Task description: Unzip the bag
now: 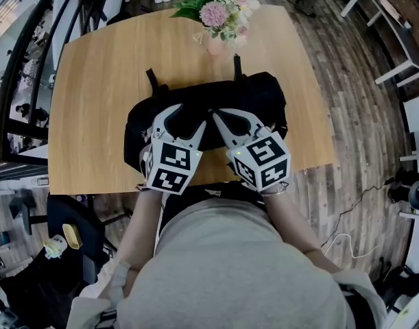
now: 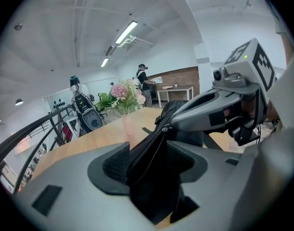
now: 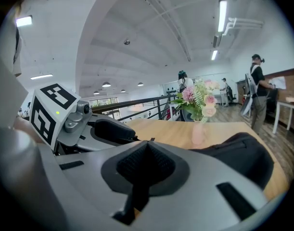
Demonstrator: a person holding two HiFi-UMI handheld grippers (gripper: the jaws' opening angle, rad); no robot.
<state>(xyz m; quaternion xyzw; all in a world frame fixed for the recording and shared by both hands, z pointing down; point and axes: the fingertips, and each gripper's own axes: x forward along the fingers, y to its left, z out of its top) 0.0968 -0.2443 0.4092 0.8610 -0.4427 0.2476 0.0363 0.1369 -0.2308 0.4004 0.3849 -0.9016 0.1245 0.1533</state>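
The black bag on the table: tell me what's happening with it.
A person stands at the wooden table with a gripper in each hand over the black bag. The left gripper is clamped on a fold of the bag along its zipper. The right gripper is shut, its tip at the zipper slider; whether it pinches the pull is unclear. The zipper looks closed between the two.

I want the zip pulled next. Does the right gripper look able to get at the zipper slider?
Likely yes: the right gripper, jaws shut, has its tips at the zipper slider, with nothing between.
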